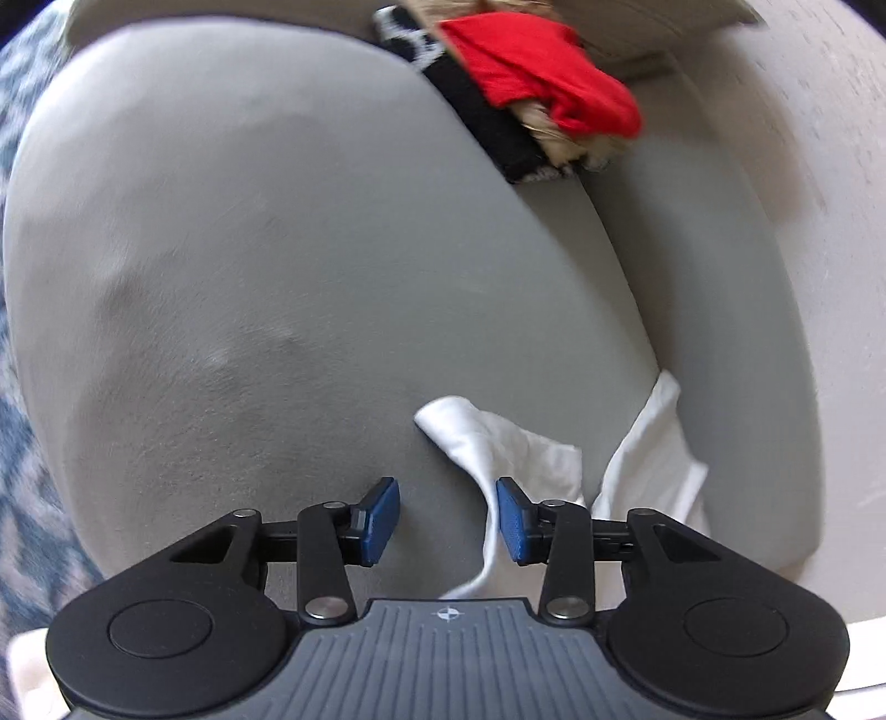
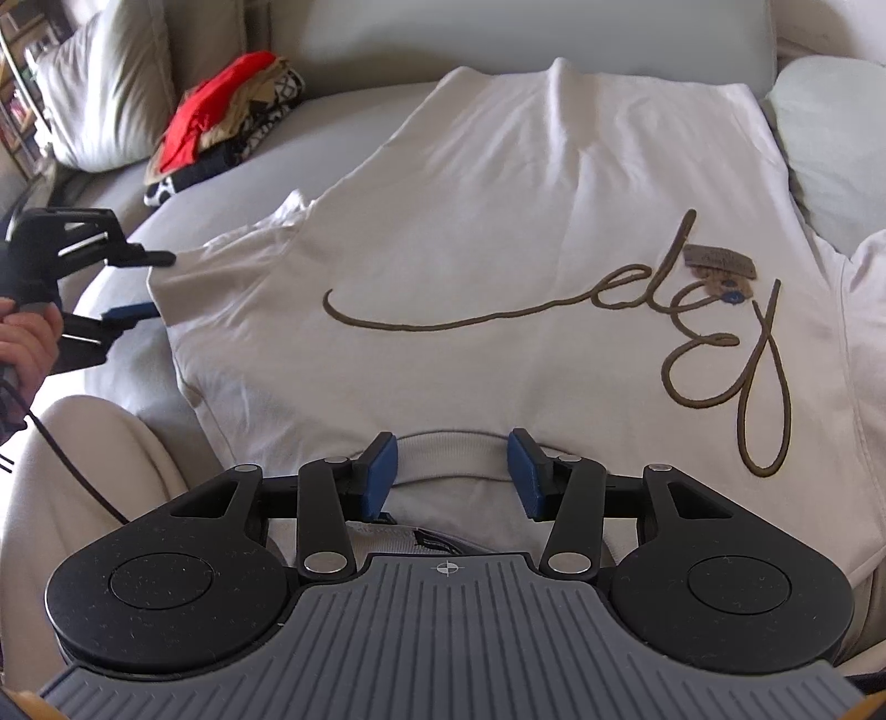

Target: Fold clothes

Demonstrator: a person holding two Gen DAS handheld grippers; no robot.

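A grey sofa (image 2: pixel 343 33) fills both views, its seat cushion (image 1: pixel 310 232) taking up most of the left wrist picture. Only the right wrist view shows the whole white T-shirt (image 2: pixel 498 232), spread flat on the seat with brown script lettering (image 2: pixel 720 343) across it. The left wrist view shows just its white sleeve (image 1: pixel 531 454), plus a blue patterned rug (image 1: pixel 22 443) at the edge. A pile of red, tan and black-and-white clothes (image 2: pixel 221 122) sits near a cushion (image 2: pixel 105 83) at the sofa's far end. The right gripper (image 2: pixel 452 471) has its jaws wide apart over the collar (image 2: pixel 451 446), gripping nothing. The left gripper (image 1: pixel 447 518), held in a hand (image 2: pixel 25 338), is likewise spread open, one pad (image 1: pixel 512 520) touching the sleeve edge.
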